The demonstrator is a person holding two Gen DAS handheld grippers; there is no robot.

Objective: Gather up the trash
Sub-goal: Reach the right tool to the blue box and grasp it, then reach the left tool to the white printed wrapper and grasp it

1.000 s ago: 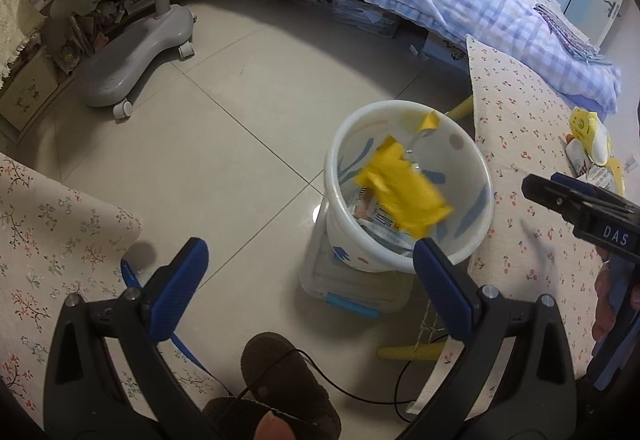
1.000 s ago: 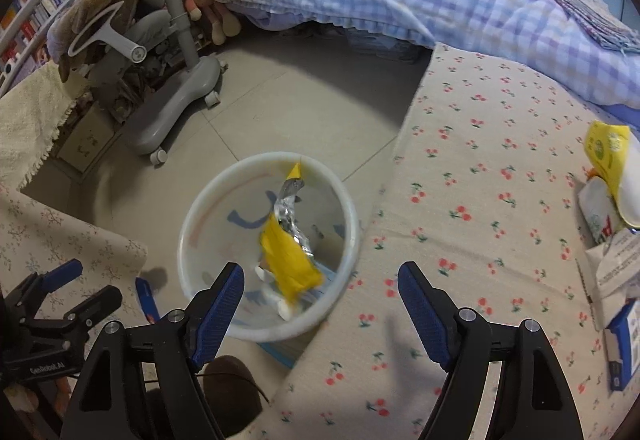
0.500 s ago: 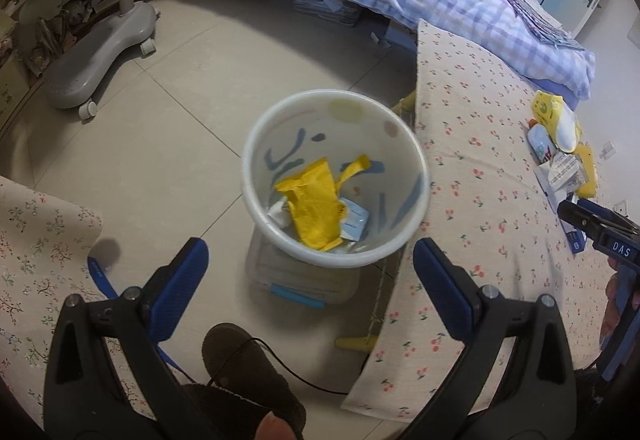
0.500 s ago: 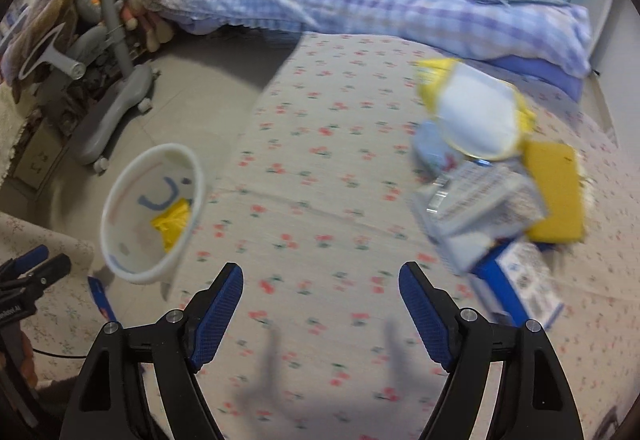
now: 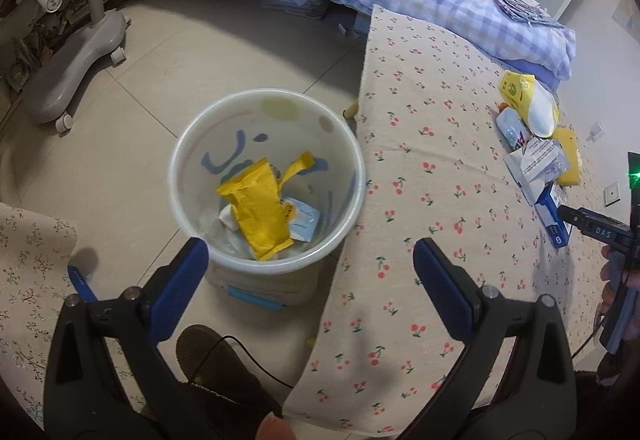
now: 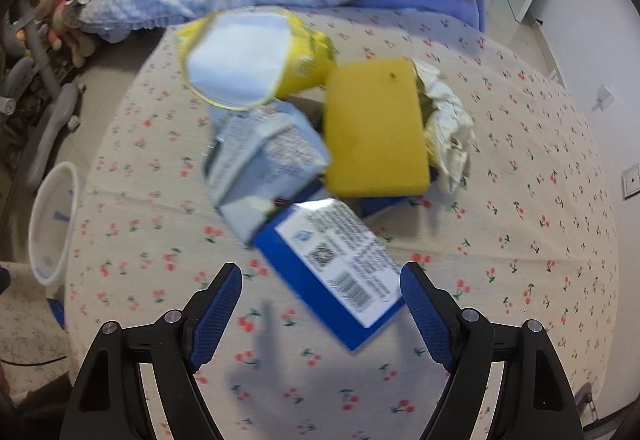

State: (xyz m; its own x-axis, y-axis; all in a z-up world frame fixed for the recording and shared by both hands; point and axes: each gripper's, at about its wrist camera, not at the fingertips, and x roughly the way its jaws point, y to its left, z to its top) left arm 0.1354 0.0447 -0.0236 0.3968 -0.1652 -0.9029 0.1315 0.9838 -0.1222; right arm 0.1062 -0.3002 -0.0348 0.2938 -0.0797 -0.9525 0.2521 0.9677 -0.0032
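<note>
The left claw (image 5: pixel 310 282) hangs with its blue pads spread wide and nothing between them, over the near rim of the white bin (image 5: pixel 182 143) on the floor just beside the desk (image 5: pixel 436 175), which wears a cherry-print cloth. Inside the bin a yellow wrapper (image 5: pixel 258 209) lies on top of other scraps. The right claw (image 6: pixel 320 310) is also spread apart and empty, pointing down at the trash heaped on the desk: a blue box (image 6: pixel 320 276) nearest its pads, a crumpled grey-white packet (image 6: pixel 264 159) behind it, a yellow sponge (image 6: pixel 374 131), a yellow bag (image 6: pixel 244 55) with a white inside, and crumpled paper (image 6: pixel 448 127) beyond the sponge. The right-wrist view is blurred.
</note>
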